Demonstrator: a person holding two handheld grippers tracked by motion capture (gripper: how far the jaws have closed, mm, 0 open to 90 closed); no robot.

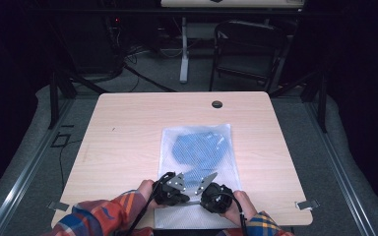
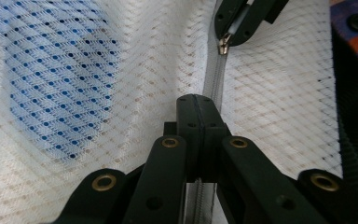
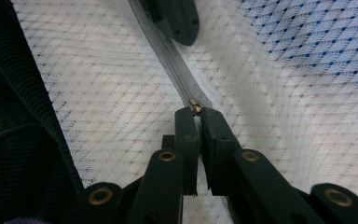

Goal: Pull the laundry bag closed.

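Observation:
A white mesh bag (image 1: 170,147) lies flat on the table with a blue garment (image 1: 199,150) inside it. A grey zipper (image 2: 213,79) runs across the bag's near end. My left gripper (image 2: 199,106) is shut on the zipper strip and the mesh beside it. A short way farther along the zipper, my right gripper (image 3: 195,112) is shut on the small brass zipper pull (image 3: 195,105). From above, the left gripper (image 1: 179,192) and the right gripper (image 1: 206,196) sit close together, tips facing each other, over the bag's near end. The blue garment (image 2: 51,74) shows through the mesh.
The wooden table (image 1: 128,137) has bare room left, right and beyond the bag, with a round cable hole (image 1: 217,104) near its far edge. Plaid sleeves (image 1: 103,216) come in at the near edge. A chair (image 1: 248,49) and a desk leg (image 1: 184,54) stand beyond the table.

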